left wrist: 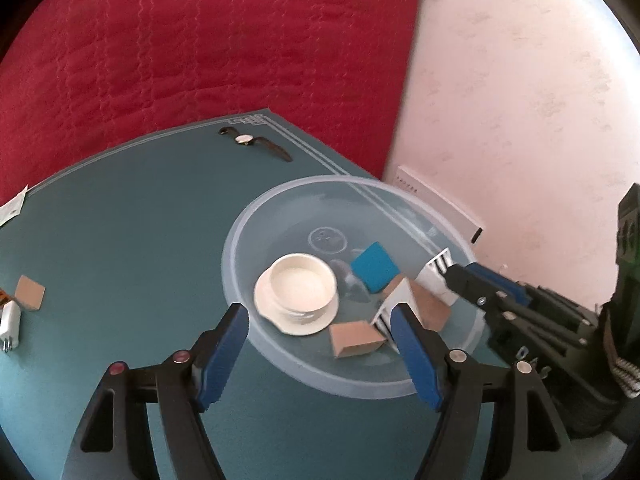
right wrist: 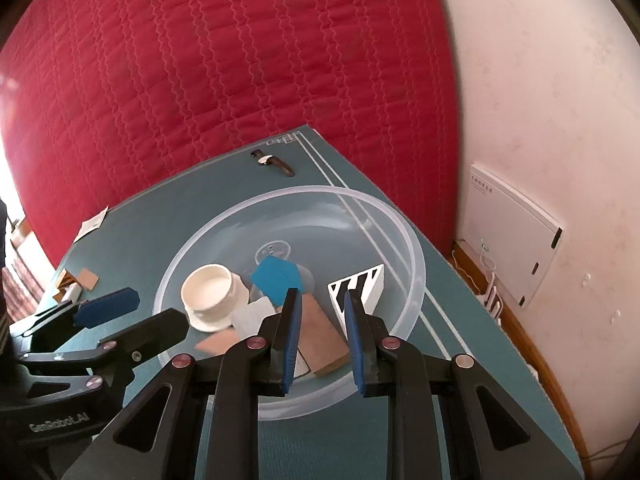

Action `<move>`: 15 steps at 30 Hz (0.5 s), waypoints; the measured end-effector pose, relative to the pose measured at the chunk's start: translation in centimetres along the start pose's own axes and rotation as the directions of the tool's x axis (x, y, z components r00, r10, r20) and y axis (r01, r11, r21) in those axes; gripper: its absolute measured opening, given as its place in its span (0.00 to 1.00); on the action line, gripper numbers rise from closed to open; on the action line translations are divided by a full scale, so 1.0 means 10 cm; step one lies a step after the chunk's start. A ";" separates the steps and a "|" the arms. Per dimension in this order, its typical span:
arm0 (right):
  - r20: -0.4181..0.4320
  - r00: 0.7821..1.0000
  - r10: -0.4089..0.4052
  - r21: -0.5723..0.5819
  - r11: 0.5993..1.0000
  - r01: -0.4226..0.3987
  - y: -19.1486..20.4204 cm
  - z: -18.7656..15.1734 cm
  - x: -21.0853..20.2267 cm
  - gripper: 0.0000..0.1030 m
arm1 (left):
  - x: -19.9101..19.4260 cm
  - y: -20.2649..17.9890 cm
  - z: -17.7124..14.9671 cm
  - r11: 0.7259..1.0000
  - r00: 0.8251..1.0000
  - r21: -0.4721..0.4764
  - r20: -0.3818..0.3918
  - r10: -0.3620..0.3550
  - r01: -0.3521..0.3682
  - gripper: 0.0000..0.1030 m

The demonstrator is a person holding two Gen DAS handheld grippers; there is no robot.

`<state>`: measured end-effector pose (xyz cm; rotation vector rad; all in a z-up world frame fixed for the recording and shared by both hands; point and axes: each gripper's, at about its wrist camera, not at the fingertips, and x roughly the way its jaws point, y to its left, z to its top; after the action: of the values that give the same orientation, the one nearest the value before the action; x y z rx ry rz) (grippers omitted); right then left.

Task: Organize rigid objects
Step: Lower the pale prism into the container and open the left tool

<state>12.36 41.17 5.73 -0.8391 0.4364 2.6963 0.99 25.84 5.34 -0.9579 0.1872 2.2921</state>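
A clear plastic bowl (left wrist: 280,360) (right wrist: 404,248) stands on the teal table. In it lie a white cup on a saucer (left wrist: 302,288) (right wrist: 210,290), a blue block (left wrist: 374,266) (right wrist: 276,276), brown cardboard boxes (left wrist: 354,338) (right wrist: 320,336) and a white box with black stripes (left wrist: 434,276) (right wrist: 362,286). My left gripper (left wrist: 320,320) is open and empty at the bowl's near rim. My right gripper (right wrist: 320,300) (left wrist: 460,276) hangs over the bowl's right side, jaws a narrow gap apart with nothing between them.
A wristwatch (left wrist: 254,142) (right wrist: 272,162) lies at the table's far edge. A brown card (left wrist: 30,292) (right wrist: 88,279), a white plug (left wrist: 10,326) and a paper slip (left wrist: 12,204) (right wrist: 93,222) lie at the left. A red quilt and a white wall stand behind.
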 end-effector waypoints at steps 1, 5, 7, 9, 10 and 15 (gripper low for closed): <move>0.000 1.000 0.000 -0.002 1.000 0.000 0.00 0.00 0.00 0.23 | 0.00 0.01 -0.02 1.000 1.000 -0.003 -0.001 0.007 -0.007 0.74; -0.001 1.000 0.000 -0.008 1.000 0.000 0.02 0.00 0.00 0.23 | 0.03 0.06 -0.08 0.999 0.999 -0.012 -0.005 0.034 -0.034 0.75; -0.001 1.000 -0.001 -0.011 1.000 0.001 0.04 -0.01 0.00 0.23 | 0.03 0.08 -0.11 0.998 0.999 -0.015 -0.007 0.054 -0.054 0.75; -0.002 1.000 0.000 -0.015 1.000 0.000 0.05 -0.02 0.00 0.23 | 0.02 0.10 -0.12 0.998 0.998 -0.020 -0.010 0.063 -0.063 0.77; -0.003 1.000 0.001 -0.017 1.000 -0.001 0.06 -0.02 0.00 0.23 | 0.03 0.13 -0.12 0.997 0.997 -0.025 -0.012 0.070 -0.071 0.80; -0.002 1.000 0.003 -0.034 0.999 -0.003 0.10 -0.05 -0.01 0.23 | -0.02 0.20 -0.16 0.993 0.994 -0.035 -0.005 0.110 -0.110 0.83</move>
<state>12.28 40.03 5.60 -0.8510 0.3941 2.7131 0.80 23.62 4.14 -0.9913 0.2070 2.4019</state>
